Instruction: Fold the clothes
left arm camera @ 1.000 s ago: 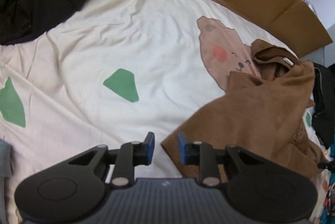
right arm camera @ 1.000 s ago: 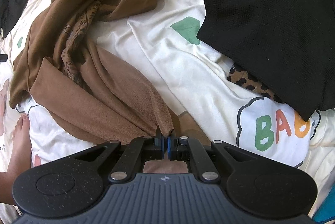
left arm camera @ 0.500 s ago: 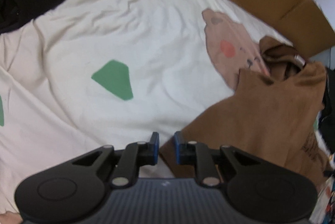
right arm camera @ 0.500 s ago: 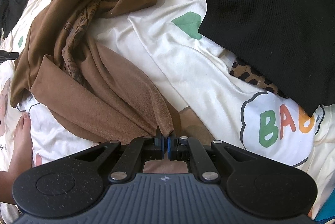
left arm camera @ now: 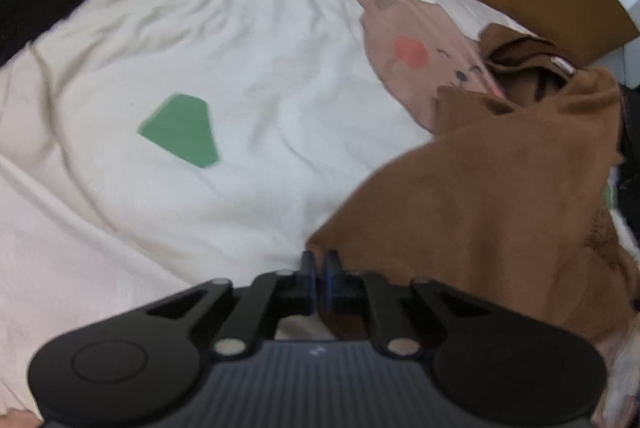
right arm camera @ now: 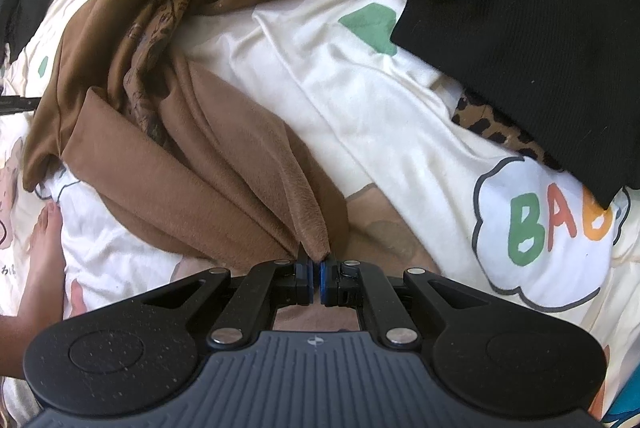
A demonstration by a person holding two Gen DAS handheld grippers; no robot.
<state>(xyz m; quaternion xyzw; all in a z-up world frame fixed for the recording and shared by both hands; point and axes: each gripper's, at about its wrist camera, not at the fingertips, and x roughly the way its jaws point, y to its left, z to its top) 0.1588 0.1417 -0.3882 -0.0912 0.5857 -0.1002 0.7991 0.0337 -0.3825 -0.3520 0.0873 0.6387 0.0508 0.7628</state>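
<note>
Both grippers pinched corners of the brown garment on the bed

The left gripper (left arm camera: 319, 264) had its jaws nearly together on a corner of the brown garment (left arm camera: 492, 204), which lay toward 3 o'clock over the cream bedsheet (left arm camera: 240, 48); the right gripper (right arm camera: 316, 262) was clamped on another corner of that garment at 12 o'clock from its jaws. The left hold looked thin, catching only the edge, so a lift could have let the corner slip free; the jaws might also have nipped the sheet beneath. The cloth's far end was bunched, so pulling could have dragged folds. A second before, the left jaws stood clearly apart above the corner; the right had not changed
</note>
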